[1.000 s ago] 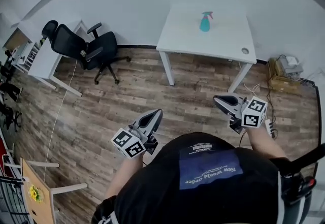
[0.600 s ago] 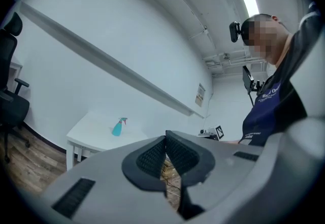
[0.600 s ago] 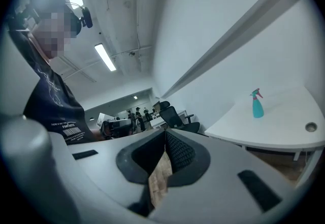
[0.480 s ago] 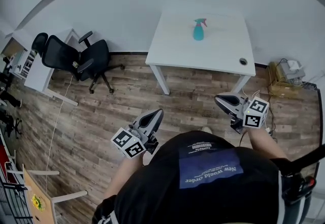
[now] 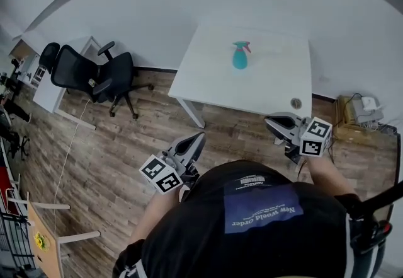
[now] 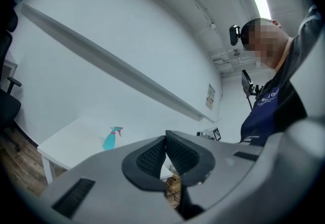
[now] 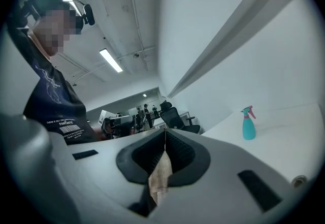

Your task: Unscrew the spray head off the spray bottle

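Both left gripper (image 5: 199, 137) and right gripper (image 5: 268, 122) have fingers (image 6: 150, 157) closed, empty; spray bottle (image 5: 239, 56) untouched.

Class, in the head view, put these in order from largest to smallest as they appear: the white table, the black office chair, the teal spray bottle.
1. White table
2. Black office chair
3. Teal spray bottle, by far the smallest; it stands on the table.

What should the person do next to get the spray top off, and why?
Probably step closer to the white table. The spray bottle stands upright there, and the left hand-held gripper and right hand-held gripper, both shut and empty, are short of it.
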